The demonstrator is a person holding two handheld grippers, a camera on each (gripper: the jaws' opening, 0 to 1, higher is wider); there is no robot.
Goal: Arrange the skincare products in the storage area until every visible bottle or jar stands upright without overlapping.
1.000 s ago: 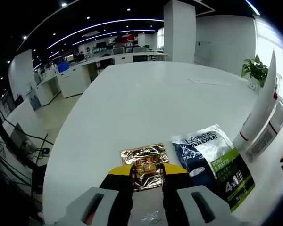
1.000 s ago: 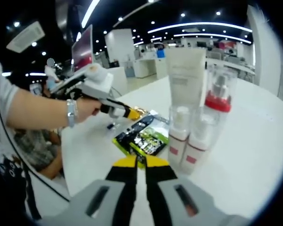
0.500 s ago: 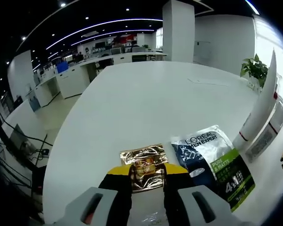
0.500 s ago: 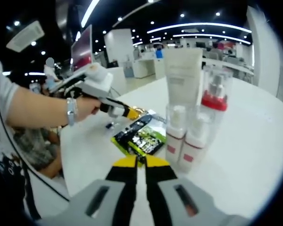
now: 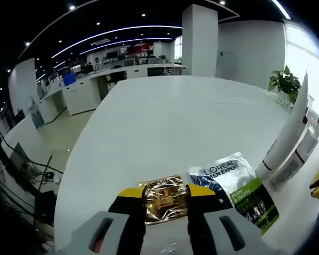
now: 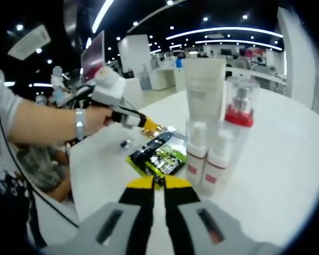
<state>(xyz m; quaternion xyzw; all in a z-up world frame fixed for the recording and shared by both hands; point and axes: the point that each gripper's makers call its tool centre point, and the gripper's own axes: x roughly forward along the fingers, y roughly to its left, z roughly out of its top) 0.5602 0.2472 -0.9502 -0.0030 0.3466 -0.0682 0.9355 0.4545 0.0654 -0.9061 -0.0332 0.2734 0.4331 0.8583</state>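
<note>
A gold foil sachet [image 5: 162, 195] lies flat on the white table between the jaws of my left gripper [image 5: 166, 192], which stand apart on either side of it. Beside it lies a black-and-green L'Oreal sachet [image 5: 238, 187] [image 6: 160, 154]. Seen from the right gripper view, the left gripper [image 6: 144, 123] hovers at the gold sachet [image 6: 157, 128]. A white tube [image 6: 204, 87], a clear bottle with a red collar [image 6: 242, 109] and two small pink-labelled bottles [image 6: 196, 151] [image 6: 219, 159] stand upright in a cluster. My right gripper [image 6: 159, 183] is shut and empty, just short of the sachets.
A person's arm [image 6: 42, 125] reaches in from the left. A small clear item [image 6: 126, 143] lies on the table [image 5: 165, 117] near the left gripper. The tube [image 5: 291, 125] and a plant [image 5: 285, 82] stand at the right. Desks and a pillar lie beyond the table.
The left gripper has tilted and risen slightly, and the gold sachet now sits further in between its jaws. The right gripper has stayed still.
</note>
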